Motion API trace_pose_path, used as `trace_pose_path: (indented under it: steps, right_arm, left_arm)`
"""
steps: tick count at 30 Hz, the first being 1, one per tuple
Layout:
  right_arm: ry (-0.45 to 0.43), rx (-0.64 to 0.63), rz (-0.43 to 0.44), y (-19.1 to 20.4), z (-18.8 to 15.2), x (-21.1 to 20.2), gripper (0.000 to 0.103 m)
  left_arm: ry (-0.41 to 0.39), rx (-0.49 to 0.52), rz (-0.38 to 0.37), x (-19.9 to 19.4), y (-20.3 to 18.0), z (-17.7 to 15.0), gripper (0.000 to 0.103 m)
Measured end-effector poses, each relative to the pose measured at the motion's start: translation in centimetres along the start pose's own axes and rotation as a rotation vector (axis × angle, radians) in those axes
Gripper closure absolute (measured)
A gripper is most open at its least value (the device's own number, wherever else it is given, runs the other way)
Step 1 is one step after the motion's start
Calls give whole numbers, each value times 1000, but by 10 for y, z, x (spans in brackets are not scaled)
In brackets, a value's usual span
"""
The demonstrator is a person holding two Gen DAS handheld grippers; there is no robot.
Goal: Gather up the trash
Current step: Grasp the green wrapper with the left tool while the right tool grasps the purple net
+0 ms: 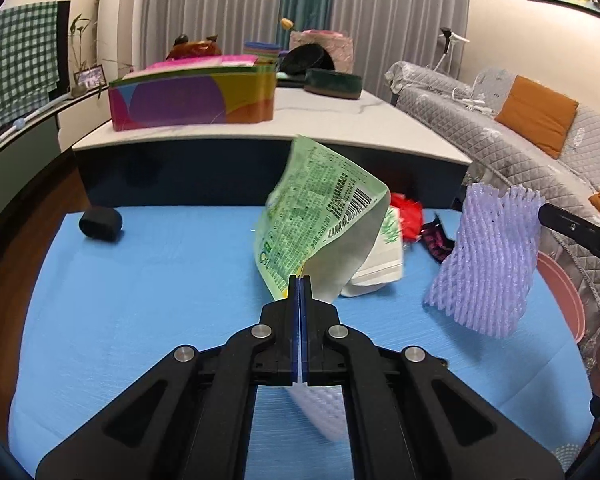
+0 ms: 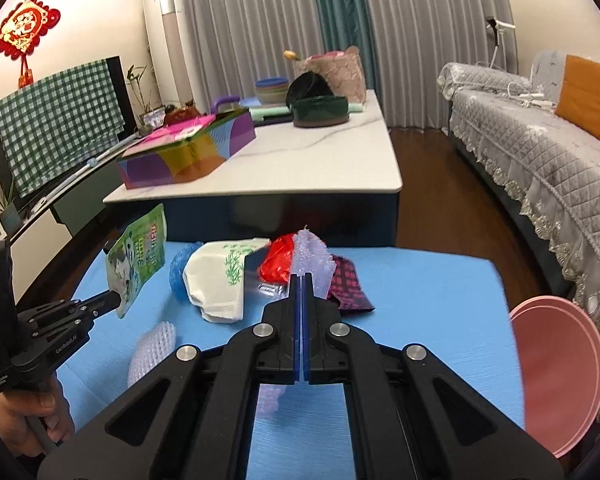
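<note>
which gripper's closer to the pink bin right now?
Right. The right gripper, shut on the purple foam net, is on the pink bin's side of the mat. The left gripper, holding the green wrapper, is farther away.

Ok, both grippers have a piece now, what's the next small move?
Probably carry both toward the pink bin at the mat's right edge: the left gripper pinches the green wrapper, the right gripper the purple foam net.

Cream walls, grey floor-length curtains [image 2: 260,28] with teal centre panel [image 2: 336,20], dark wood floor [image 2: 424,184], marble-topped table [image 2: 320,164], grey quilted sofa [image 2: 540,160] with orange cushion [image 2: 592,96], tall standing air conditioner [image 2: 170,36], red knot ornament [image 2: 22,26] on wall.
</note>
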State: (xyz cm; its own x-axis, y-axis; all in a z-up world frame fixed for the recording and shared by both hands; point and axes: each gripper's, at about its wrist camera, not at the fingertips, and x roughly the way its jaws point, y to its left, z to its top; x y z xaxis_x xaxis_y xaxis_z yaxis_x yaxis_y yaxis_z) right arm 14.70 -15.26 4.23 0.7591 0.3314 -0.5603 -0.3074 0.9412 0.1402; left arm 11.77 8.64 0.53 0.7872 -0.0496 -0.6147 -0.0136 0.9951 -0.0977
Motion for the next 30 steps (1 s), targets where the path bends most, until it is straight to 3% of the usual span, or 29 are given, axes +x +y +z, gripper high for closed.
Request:
trace_pose_path:
  steps: [7, 30]
  right_arm:
    - [-61, -28, -31, -3, 5, -30, 102]
    - [-123, -2, -130, -44, 3, -79, 102]
  left_arm:
    - [-40, 19, -40, -11, -19, 2, 103]
    - [-74, 73, -143, -17, -71, 12, 103]
